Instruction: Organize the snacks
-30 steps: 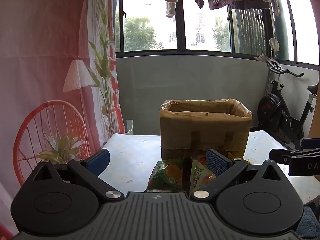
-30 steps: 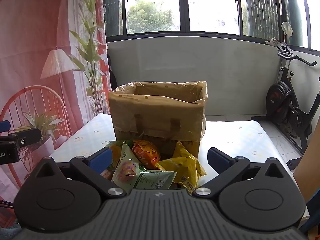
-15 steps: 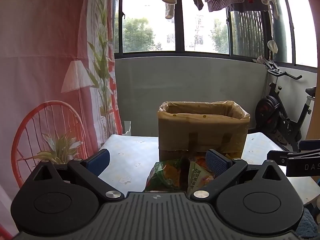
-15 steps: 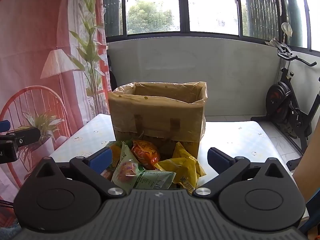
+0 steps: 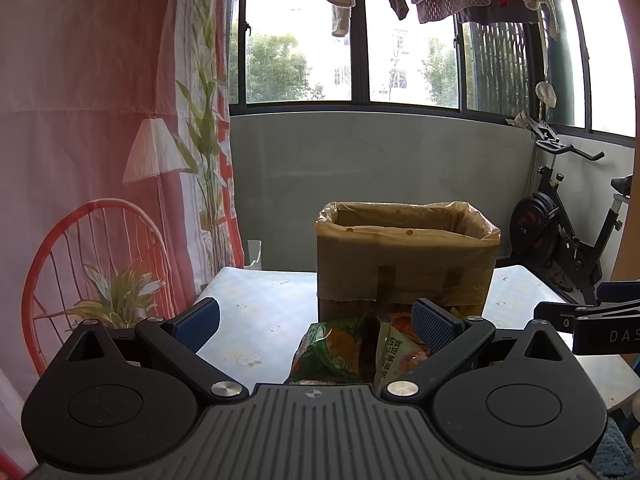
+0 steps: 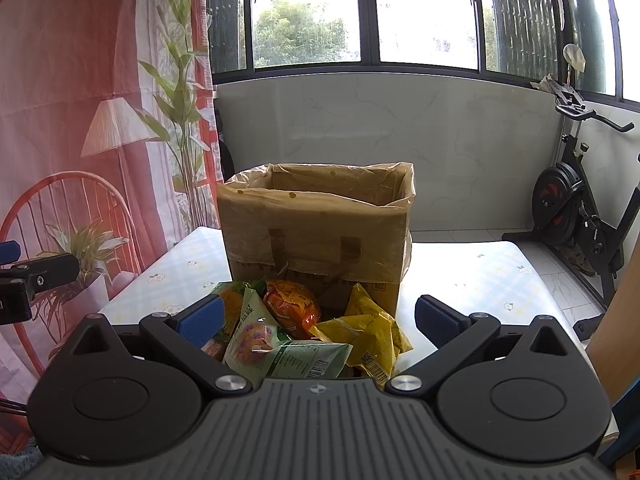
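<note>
A brown box lined with a plastic bag (image 5: 406, 258) (image 6: 320, 232) stands open-topped on the table. Several snack packets lie in a pile in front of it: a green packet (image 5: 332, 350), a pale green one (image 6: 276, 346), an orange one (image 6: 294, 306) and a yellow one (image 6: 370, 334). My left gripper (image 5: 316, 320) is open and empty, above the table's near edge, just short of the pile. My right gripper (image 6: 318, 316) is open and empty, with the pile between its fingers' line of sight.
The table (image 5: 256, 312) (image 6: 480, 276) has a pale floral cloth. A printed curtain (image 5: 100, 160) hangs at the left. An exercise bike (image 6: 580, 208) stands at the right by the window wall. Each gripper shows at the edge of the other's view (image 5: 592, 320) (image 6: 28, 280).
The left view has tilted up a little, so the box and packets sit slightly lower in frame. The right gripper has barely moved. Both stay open.
</note>
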A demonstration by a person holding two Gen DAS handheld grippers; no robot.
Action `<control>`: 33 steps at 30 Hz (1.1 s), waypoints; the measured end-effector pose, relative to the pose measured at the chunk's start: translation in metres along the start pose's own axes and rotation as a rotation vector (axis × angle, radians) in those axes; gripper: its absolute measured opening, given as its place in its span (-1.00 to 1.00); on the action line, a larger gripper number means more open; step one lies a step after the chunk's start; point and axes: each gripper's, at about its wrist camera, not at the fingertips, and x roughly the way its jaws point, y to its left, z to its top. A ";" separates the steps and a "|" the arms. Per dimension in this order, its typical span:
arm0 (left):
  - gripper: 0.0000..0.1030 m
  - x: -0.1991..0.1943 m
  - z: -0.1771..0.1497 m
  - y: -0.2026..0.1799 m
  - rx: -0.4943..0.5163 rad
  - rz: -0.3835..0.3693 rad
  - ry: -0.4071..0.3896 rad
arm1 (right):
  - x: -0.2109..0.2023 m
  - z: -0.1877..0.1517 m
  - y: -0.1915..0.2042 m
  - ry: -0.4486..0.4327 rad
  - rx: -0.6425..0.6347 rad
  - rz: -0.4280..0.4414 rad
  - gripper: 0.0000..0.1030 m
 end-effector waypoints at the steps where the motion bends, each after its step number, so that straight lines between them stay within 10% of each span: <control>1: 1.00 0.000 0.000 0.000 0.000 0.000 0.000 | 0.000 0.000 0.000 -0.002 -0.002 0.003 1.00; 33: 1.00 0.002 -0.004 0.003 -0.026 -0.014 0.030 | 0.004 -0.003 -0.001 0.026 0.017 0.007 1.00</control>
